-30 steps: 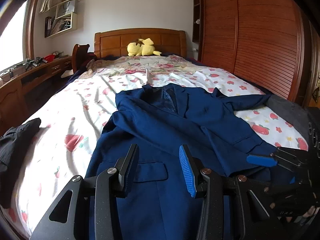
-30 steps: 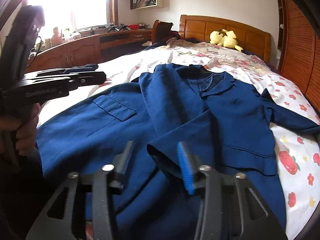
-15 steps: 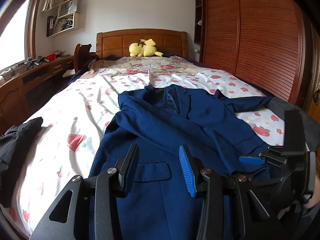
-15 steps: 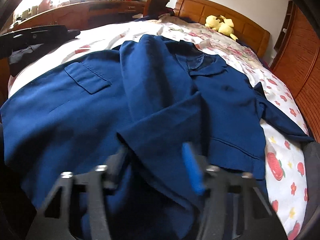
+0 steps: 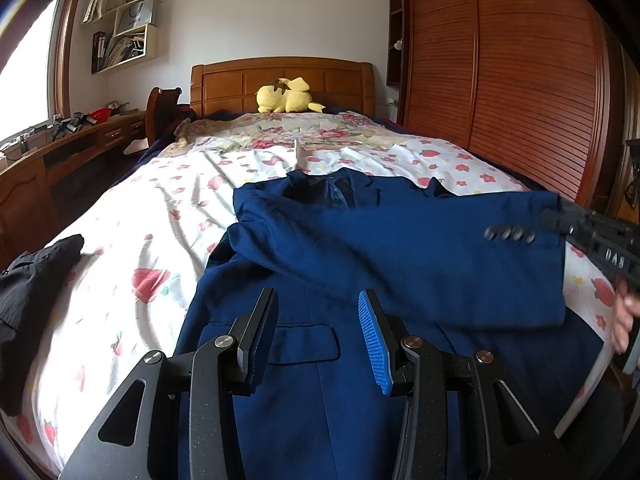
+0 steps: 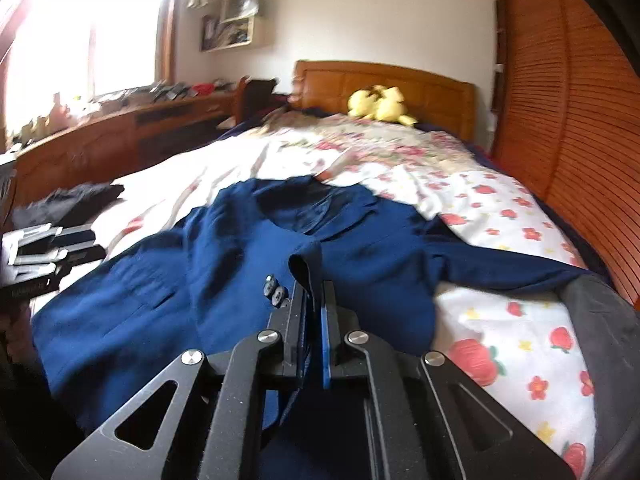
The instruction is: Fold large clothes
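Note:
A navy blue suit jacket [image 5: 320, 264] lies face up on the bed, collar toward the headboard. It also shows in the right wrist view [image 6: 224, 280]. My left gripper [image 5: 318, 336] is open and empty, above the jacket's lower front near a pocket flap [image 5: 304, 340]. My right gripper [image 6: 314, 300] is shut on the cuff of the jacket's sleeve [image 6: 306, 272], near its buttons [image 6: 274, 288]. In the left wrist view that sleeve [image 5: 460, 256] is lifted and stretched across the jacket toward the right gripper [image 5: 560, 216].
The bed has a white strawberry-print sheet [image 5: 140, 248] and a wooden headboard [image 5: 280, 80] with a yellow plush toy [image 5: 286, 96]. A dark garment [image 5: 28, 280] lies at the bed's left edge. A wooden wardrobe [image 5: 500, 80] stands right, a desk [image 5: 60, 152] left.
My right gripper closed on the sleeve cuff and lifted it up and to the right, stretching the sleeve over the jacket. The left gripper stayed open in place.

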Demonstrator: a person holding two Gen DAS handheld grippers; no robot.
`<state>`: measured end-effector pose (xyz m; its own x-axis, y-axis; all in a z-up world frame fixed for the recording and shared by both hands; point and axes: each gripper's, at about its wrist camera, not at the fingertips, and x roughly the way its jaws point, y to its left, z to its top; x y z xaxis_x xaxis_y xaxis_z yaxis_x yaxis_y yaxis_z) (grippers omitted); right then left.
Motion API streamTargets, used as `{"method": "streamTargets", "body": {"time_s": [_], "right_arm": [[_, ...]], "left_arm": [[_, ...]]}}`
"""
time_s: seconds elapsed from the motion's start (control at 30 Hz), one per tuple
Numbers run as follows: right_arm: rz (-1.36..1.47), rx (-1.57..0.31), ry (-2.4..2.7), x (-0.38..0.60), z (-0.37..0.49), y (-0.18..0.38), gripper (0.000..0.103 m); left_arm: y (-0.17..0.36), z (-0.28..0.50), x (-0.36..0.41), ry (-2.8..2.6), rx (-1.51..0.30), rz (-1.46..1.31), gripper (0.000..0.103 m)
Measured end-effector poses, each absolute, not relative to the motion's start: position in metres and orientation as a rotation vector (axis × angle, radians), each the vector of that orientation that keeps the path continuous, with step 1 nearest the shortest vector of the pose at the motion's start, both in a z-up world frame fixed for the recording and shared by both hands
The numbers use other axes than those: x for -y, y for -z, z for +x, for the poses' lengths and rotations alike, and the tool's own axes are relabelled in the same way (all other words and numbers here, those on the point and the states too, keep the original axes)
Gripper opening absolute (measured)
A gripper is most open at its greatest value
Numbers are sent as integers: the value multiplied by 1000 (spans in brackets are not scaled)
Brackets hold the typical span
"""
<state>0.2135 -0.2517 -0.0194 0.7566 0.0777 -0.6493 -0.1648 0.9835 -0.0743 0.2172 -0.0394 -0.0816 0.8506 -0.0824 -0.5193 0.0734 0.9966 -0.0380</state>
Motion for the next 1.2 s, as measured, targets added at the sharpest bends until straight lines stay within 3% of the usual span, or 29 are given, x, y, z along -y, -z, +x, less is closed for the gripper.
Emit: {"method": "streamTargets", "body": {"time_s": [0.47, 0.5, 0.57, 0.63, 0.9, 1.1, 1.2], "right_arm": [[-162, -880, 34, 289, 229, 77, 7], [-168, -882, 40, 290, 229, 78, 9], [-177, -876, 59, 292, 230, 78, 32], [-161, -882, 53, 296, 232, 79, 38], [-116, -917, -128, 284, 242, 95, 38], [-101, -1045, -187, 281, 257, 135, 38], [-89, -1053, -191, 283, 257, 140, 38]], "left_arm": [[81, 219, 40, 80, -558, -11, 43], [81, 219, 41, 78, -559, -9, 43], [81, 218, 42, 79, -558, -7, 43], [82, 219, 41, 79, -559, -8, 43], [84, 222, 47, 76, -573, 10, 43], [88, 224, 53, 99, -589, 17, 44], [89, 227, 54, 126, -598, 6, 51]]}}
